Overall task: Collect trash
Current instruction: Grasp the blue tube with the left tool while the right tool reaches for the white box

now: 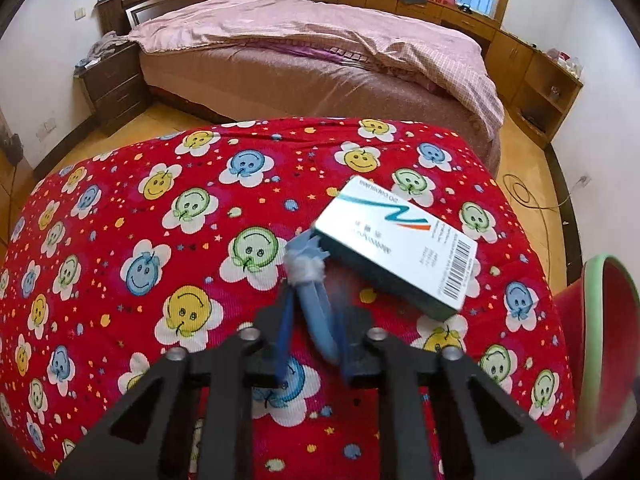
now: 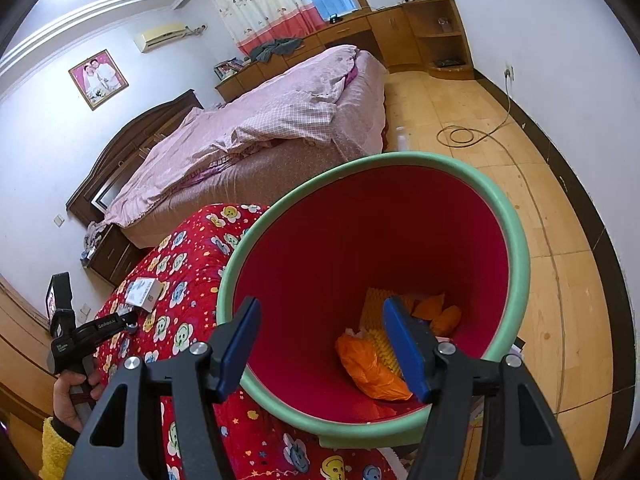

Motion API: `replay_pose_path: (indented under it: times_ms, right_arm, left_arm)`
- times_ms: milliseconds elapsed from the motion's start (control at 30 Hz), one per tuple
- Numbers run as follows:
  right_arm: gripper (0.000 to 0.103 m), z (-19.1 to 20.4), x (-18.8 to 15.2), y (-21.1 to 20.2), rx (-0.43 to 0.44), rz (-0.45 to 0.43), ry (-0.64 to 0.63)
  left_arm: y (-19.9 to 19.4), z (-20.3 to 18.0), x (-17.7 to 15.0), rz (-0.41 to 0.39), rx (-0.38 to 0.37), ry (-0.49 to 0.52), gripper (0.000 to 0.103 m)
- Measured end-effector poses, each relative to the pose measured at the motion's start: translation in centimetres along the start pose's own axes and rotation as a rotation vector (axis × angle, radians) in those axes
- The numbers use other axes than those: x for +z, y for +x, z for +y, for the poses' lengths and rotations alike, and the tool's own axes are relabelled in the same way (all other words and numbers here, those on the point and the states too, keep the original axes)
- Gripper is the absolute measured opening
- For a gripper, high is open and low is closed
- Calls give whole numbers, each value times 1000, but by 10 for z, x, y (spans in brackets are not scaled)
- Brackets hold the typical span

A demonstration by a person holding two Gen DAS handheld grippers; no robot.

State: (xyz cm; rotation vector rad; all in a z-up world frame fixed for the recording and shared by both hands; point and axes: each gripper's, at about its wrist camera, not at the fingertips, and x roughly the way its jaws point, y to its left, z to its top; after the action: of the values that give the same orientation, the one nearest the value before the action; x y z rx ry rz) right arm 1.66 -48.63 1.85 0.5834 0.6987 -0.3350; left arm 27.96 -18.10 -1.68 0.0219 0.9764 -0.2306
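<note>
A white and teal cardboard box (image 1: 400, 248) lies on the red smiley-flower quilt (image 1: 160, 240). My left gripper (image 1: 308, 260) has its worn blue tips close together, touching the box's near left corner; the fingers look motion-blurred. A red bin with a green rim (image 2: 516, 240) stands tilted beside the quilt, holding orange bags (image 2: 372, 368) and yellow foam mesh (image 2: 380, 320). My right gripper (image 2: 320, 340) is open, its fingers straddling the bin's near rim. The box (image 2: 142, 290) and left gripper (image 2: 92, 332) show far left in the right wrist view. The bin edge (image 1: 600, 320) shows right in the left view.
A large bed with a pink cover (image 1: 320, 52) stands beyond the quilt. A dark nightstand (image 1: 112, 84) is at its left, wooden cabinets (image 1: 532, 64) at right. A cable (image 2: 460, 136) coils on the wooden floor.
</note>
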Motion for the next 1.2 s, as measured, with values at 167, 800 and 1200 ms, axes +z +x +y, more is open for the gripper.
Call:
replay_pose_path:
  times_ms: [167, 800, 1200]
  right_arm:
    - [66, 9, 1, 1, 3, 9, -8]
    - [66, 101, -3, 15, 112, 72, -159]
    - [71, 186, -10, 80, 181, 161, -301]
  left_arm:
    - [-7, 6, -5, 7, -12, -16, 11]
    - [-69, 89, -16, -66, -11, -113, 11]
    - [-66, 144, -32, -139, 84, -187, 11]
